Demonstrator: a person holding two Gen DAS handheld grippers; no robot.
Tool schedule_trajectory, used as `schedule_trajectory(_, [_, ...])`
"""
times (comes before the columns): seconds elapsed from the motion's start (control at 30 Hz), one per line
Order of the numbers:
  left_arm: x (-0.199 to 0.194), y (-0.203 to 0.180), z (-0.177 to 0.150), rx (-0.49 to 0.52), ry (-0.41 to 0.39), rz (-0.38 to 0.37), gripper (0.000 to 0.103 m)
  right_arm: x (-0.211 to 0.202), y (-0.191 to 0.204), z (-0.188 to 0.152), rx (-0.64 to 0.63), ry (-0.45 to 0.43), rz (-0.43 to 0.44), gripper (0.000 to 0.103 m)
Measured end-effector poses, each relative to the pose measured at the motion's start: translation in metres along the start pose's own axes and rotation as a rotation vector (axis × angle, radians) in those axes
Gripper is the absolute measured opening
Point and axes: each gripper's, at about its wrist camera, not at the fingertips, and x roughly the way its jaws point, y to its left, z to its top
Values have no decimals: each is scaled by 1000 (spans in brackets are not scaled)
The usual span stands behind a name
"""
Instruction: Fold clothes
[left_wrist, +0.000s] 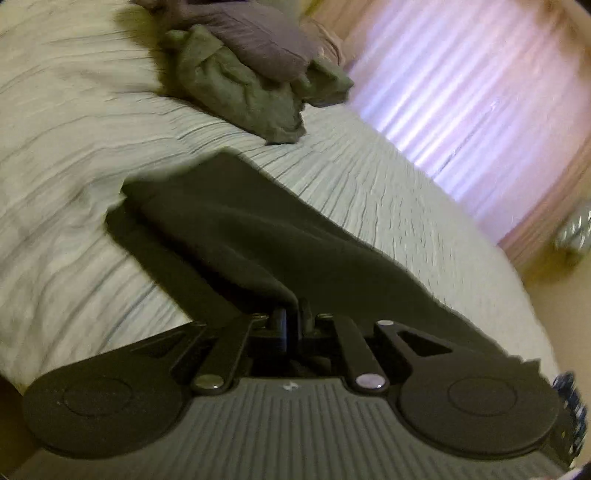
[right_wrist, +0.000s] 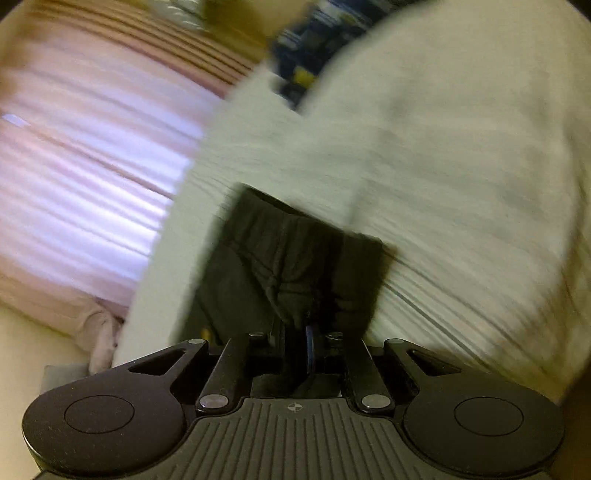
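Left wrist view: my left gripper (left_wrist: 293, 314) is clamped on the near edge of the dark garment (left_wrist: 236, 236), spread across the bed (left_wrist: 74, 110). My right gripper (right_wrist: 308, 328) pinches its waistband end. I judge this fold just started; the crumpled clothes (left_wrist: 236, 81) at the far side wait.

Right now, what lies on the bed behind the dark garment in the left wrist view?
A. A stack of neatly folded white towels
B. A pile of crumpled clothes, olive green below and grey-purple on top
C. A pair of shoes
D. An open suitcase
B: beyond the dark garment that the left claw grips, a crumpled olive green cloth lies on the striped bedspread with a grey-purple cloth on top.
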Motion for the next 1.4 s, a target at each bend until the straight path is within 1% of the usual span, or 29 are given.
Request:
schedule_trajectory(0.03, [-1, 2, -2, -17, -3, -4, 5, -3, 2, 0, 0, -9, 9, 9])
schedule_trajectory(0.17, [-20, -2, 7, -42, -67, -64, 5, -18, 24, 2, -64, -46, 54, 9])
schedule_trajectory(0.2, [-22, -3, 9, -35, -71, -62, 5, -23, 28, 1, -61, -61, 81, 9])
schedule_trajectory(0.27, [-12, 0, 4, -15, -20, -17, 5, -32, 26, -4, -74, -87, 95, 9])
schedule_trajectory(0.3, [0, 3, 2, -21, 10, 5, 5, -29, 24, -4, -69, -80, 74, 9])
schedule_trajectory(0.33, [6, 5, 0, -31, 25, 16, 5, -23, 15, -5, -33, -57, 40, 9])
schedule_trajectory(0.37, [3, 6, 0, -48, 19, 10, 5, -18, 5, -7, 7, -33, 4, 9])
schedule_trajectory(0.4, [1, 6, 0, -57, 13, 5, 5, -21, 4, -9, 13, -45, 20, 9])
schedule_trajectory(0.47, [-4, 2, 3, -32, -2, 0, 5, -31, 3, -14, 15, -78, 63, 9])
schedule_trajectory(0.53, [-10, 1, 4, -14, -13, -11, 5, -39, 14, -14, -10, -95, 93, 9])
schedule_trajectory(0.6, [-16, 3, 4, -18, -24, -26, 5, -44, 17, -12, -14, -100, 121, 9])
schedule_trajectory(0.63, [-15, 4, 3, -15, -21, -24, 5, -41, 13, -12, -11, -93, 108, 9])
schedule_trajectory(0.67, [-12, 5, 2, -11, -12, -16, 5, -34, 6, -12, 11, -71, 74, 9])
schedule_trajectory(0.73, [-2, 8, -1, -12, 25, 6, 5, -19, -11, -13, 64, -31, 21, 9])
schedule_trajectory(0.8, [-3, 10, -1, -28, 20, 5, 7, -19, -19, -17, 90, -48, 43, 9])
schedule_trajectory(0.83, [-3, 11, 0, -37, 16, 4, 8, -20, -17, -18, 81, -55, 51, 9])
schedule_trajectory(0.87, [-4, 11, 1, -46, 11, 2, 10, -21, -14, -16, 67, -56, 52, 11])
schedule_trajectory(0.9, [-5, 13, 2, -62, 7, -3, 11, -21, -10, -14, 49, -54, 51, 17])
schedule_trajectory(0.93, [-7, 16, 4, -86, -3, -8, 14, -21, -8, -12, 33, -61, 50, 35])
schedule_trajectory(0.97, [-11, 20, 7, -108, -20, -6, 20, -24, -4, -10, 23, -82, 38, 52])
schedule_trajectory(1.0, [-14, 24, 9, -126, -36, -2, 26, -25, -4, -9, 20, -103, 38, 57])
schedule_trajectory(1.03, [-15, 28, 13, -138, -48, 5, 27, -26, -3, -8, 18, -124, 39, 57])
schedule_trajectory(1.17, [-9, 40, 28, -171, -59, 33, 25, -18, -1, -8, 22, -96, 67, 57])
schedule_trajectory(1.2, [-7, 41, 32, -171, -56, 39, 20, -16, 0, -8, 11, -96, 60, 57])
schedule_trajectory(1.23, [-5, 41, 34, -164, -50, 48, 18, -14, 2, -9, -1, -96, 51, 52])
schedule_trajectory(1.27, [-4, 42, 36, -161, -45, 53, 11, -13, 4, -9, -14, -94, 29, 25])
schedule_trajectory(1.3, [-5, 42, 37, -159, -48, 47, 5, -12, 6, -9, -26, -91, 5, 17])
schedule_trajectory(1.37, [-14, 43, 37, -151, -71, 13, 4, -13, 9, -7, -35, -89, -15, 14])
schedule_trajectory(1.4, [-21, 42, 36, -139, -87, -6, 4, -16, 13, -5, -50, -95, -10, 14])
